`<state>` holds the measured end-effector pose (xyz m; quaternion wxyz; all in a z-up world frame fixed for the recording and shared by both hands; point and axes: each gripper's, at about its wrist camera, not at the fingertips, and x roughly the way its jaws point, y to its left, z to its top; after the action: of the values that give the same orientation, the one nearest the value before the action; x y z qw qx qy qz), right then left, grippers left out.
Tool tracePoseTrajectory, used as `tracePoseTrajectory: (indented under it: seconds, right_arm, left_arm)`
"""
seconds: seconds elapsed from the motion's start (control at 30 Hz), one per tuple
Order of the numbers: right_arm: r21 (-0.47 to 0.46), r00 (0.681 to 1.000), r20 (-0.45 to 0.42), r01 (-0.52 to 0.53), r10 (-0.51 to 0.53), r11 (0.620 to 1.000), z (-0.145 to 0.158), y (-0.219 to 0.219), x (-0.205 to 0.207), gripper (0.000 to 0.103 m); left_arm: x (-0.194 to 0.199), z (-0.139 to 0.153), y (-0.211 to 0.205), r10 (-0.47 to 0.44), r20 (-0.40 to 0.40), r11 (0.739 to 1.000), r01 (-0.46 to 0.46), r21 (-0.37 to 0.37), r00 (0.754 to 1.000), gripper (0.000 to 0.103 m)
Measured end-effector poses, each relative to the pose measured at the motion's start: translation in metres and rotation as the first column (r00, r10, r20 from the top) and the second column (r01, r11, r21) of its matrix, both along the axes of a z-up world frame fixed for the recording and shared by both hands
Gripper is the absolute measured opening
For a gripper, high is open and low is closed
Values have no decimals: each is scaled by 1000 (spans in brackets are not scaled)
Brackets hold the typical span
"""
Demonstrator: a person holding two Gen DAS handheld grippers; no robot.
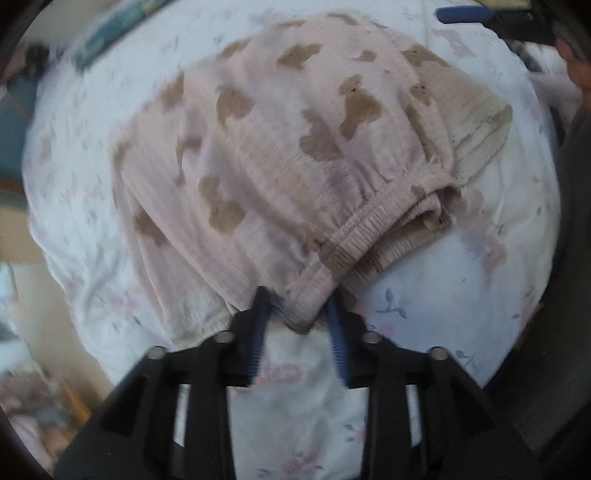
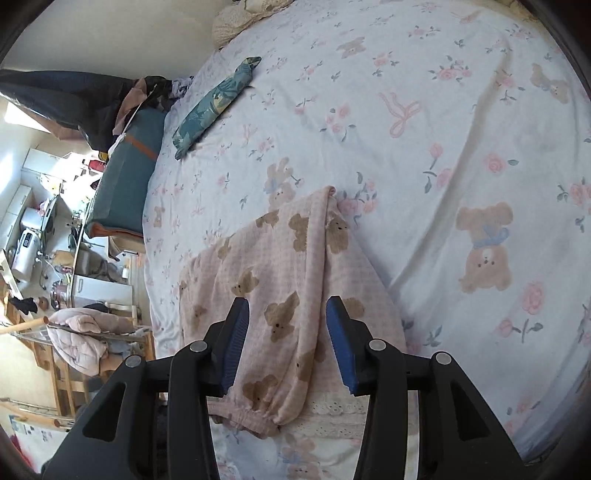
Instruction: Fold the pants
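The pink pants (image 1: 288, 155) with brown bear prints lie folded on the floral bed sheet (image 1: 461, 314). In the left wrist view my left gripper (image 1: 299, 299) has its jaws apart, with a corner of the elastic waistband (image 1: 373, 225) between the blue pads; the view is blurred. In the right wrist view the pants (image 2: 291, 266) lie below my right gripper (image 2: 286, 306), which is open and hovers above the cloth near the waistband and lace cuffs (image 2: 332, 410). The right gripper (image 1: 480, 16) also shows at the top right of the left wrist view.
A teal patterned bundle (image 2: 214, 103) lies on the bed (image 2: 424, 110) toward its far left. A teal bag (image 2: 125, 184) stands beside the bed's left edge. Cluttered furniture and a pink quilt (image 2: 81, 332) fill the room on the left.
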<state>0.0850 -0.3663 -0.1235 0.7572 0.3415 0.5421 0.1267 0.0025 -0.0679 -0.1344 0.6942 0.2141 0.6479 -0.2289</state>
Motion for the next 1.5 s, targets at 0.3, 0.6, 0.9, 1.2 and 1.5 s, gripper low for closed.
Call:
tracePoseTrajectory:
  seconds: [0.3, 0.6, 0.9, 1.2, 1.5]
  right_arm:
    - [14, 997, 9, -74, 74, 997, -5, -10, 51, 47]
    - [-4, 990, -59, -125, 125, 992, -50, 4, 107, 41]
    - [-109, 975, 18, -216, 219, 970, -41, 21, 116, 0]
    - [-163, 990, 41, -127, 136, 978, -36, -2, 123, 3]
    - [-38, 900, 75, -428, 429, 903, -1, 86, 52, 5]
  left_arm:
    - [102, 46, 81, 425, 79, 891, -401, -215, 902, 63]
    - [190, -28, 105, 642, -60, 722, -629, -289, 764, 36]
    - [197, -22, 84, 577, 48, 791, -543, -283, 815, 1]
    - [195, -14, 96, 607, 124, 785, -568, -246, 785, 19]
    - [113, 16, 44, 461, 65, 848, -418, -326, 885, 28]
